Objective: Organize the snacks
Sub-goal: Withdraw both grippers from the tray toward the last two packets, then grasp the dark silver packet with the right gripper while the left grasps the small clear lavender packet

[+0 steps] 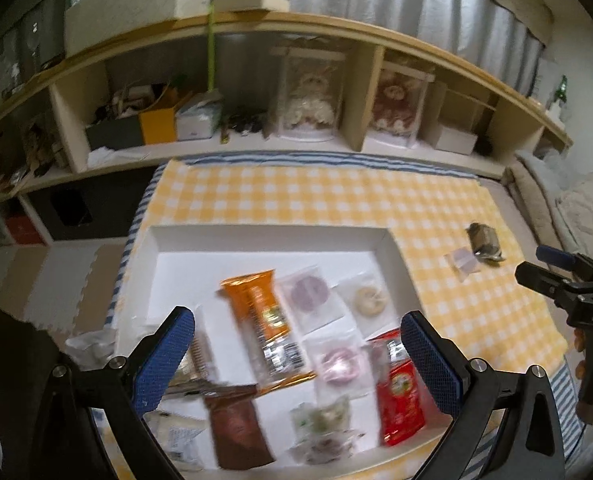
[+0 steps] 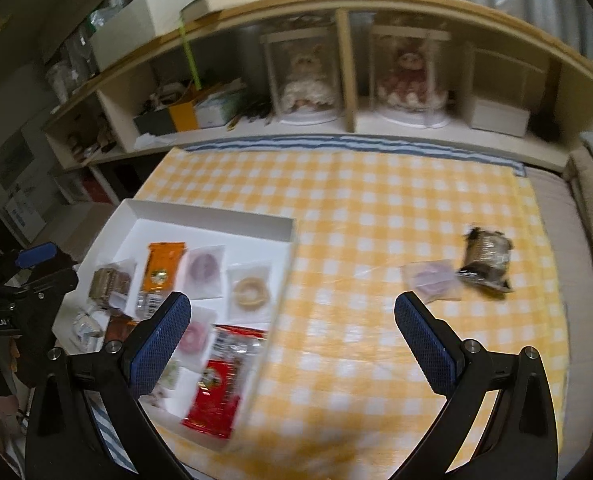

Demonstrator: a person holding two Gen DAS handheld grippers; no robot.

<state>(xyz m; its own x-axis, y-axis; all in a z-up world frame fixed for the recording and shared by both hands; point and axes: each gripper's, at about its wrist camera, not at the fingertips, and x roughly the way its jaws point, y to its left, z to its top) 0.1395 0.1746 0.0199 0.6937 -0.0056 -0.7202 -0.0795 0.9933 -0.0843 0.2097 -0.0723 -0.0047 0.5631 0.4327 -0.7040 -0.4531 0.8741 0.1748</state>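
A shallow white box (image 1: pixel 272 236) lies open on the yellow checked cloth, holding flat-lying snacks. An orange packet (image 1: pixel 266 320) lies at the middle, with a brown packet (image 1: pixel 238 428) below it and a red packet (image 1: pixel 400 396) by the right wall. Clear sachets hold a purple round (image 1: pixel 308 294), a cream ring (image 1: pixel 370 300) and a pink ring (image 1: pixel 338 364). Outside the box, well apart to the right, a dark wrapped snack (image 2: pixel 488 258) lies touching a clear sachet with a pale purple round (image 2: pixel 432 282).

- Checked cloth (image 2: pixel 376 240): matt woven fabric.
- White tray (image 1: pixel 272 240): smooth matt card.
- Red packet (image 1: pixel 400 400): glossy plastic film.
- Shelf (image 1: pixel 256 24): pale smooth wood.
- Claw pads (image 1: pixel 432 356): blue, rough-textured.
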